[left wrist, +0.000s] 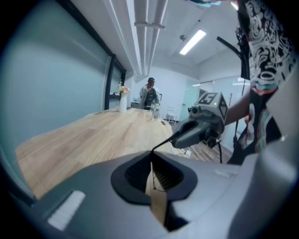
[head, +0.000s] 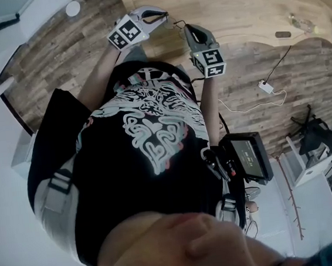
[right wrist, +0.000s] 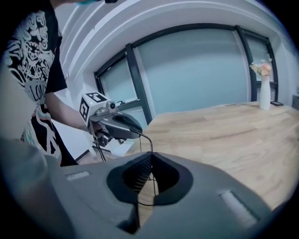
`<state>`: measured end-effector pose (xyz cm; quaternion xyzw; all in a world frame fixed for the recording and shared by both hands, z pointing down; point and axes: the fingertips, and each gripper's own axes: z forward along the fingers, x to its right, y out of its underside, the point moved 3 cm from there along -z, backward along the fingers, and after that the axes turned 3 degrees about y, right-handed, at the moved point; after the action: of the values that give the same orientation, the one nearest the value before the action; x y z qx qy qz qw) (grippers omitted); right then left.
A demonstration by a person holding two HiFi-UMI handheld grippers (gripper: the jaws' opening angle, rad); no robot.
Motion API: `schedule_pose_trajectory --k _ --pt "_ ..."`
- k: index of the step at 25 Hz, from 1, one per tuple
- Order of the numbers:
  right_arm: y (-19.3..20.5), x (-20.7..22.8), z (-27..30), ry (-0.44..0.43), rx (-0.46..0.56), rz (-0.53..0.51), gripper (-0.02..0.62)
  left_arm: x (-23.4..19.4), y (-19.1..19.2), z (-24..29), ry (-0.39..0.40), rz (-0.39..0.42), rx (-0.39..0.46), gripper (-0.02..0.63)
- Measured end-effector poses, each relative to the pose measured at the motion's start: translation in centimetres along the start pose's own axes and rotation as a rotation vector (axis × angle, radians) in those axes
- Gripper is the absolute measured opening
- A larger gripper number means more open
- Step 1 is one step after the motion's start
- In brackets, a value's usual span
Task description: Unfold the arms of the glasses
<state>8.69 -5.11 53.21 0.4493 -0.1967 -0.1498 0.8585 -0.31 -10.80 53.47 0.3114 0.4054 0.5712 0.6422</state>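
Head view: left tool (head: 163,15) and right tool (head: 189,29) both clench the thin black wire-frame glasses (head: 175,23) over the wooden desk (head: 247,3) (one arm (left wrist: 163,144) seems swung out, other unclear).

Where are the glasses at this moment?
In the head view the glasses are at top centre, near the table edge, held between the left gripper and the right gripper, both shut on them.

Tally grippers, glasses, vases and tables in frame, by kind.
grippers: 2 (left gripper, right gripper)
glasses: 1, held between both
vase: 1
table: 1
total: 5
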Motion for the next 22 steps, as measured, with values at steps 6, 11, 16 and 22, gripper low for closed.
schedule_pose_trajectory --k 6,11,16,22 --pt "-1.8 0.7 -1.6 -0.023 0.14 0.162 0.002 -1.5 -0.6 -0.4 -0.035 -0.108 0.019 0.0" --pt "-2.9 1.2 -2.4 -0.04 0.243 0.302 0.002 -2.6 -1.1 -1.5 -0.044 -0.219 0.072 0.0" --pt "-3.6 1.3 -2.7 -0.048 0.298 0.384 0.002 -3.1 -0.9 -1.9 -0.052 -0.296 0.07 0.0" --pt "-3.4 1.5 -3.1 -0.085 0.38 0.521 0.002 -3.6 -1.2 -2.2 -0.062 -0.372 0.076 -0.001"
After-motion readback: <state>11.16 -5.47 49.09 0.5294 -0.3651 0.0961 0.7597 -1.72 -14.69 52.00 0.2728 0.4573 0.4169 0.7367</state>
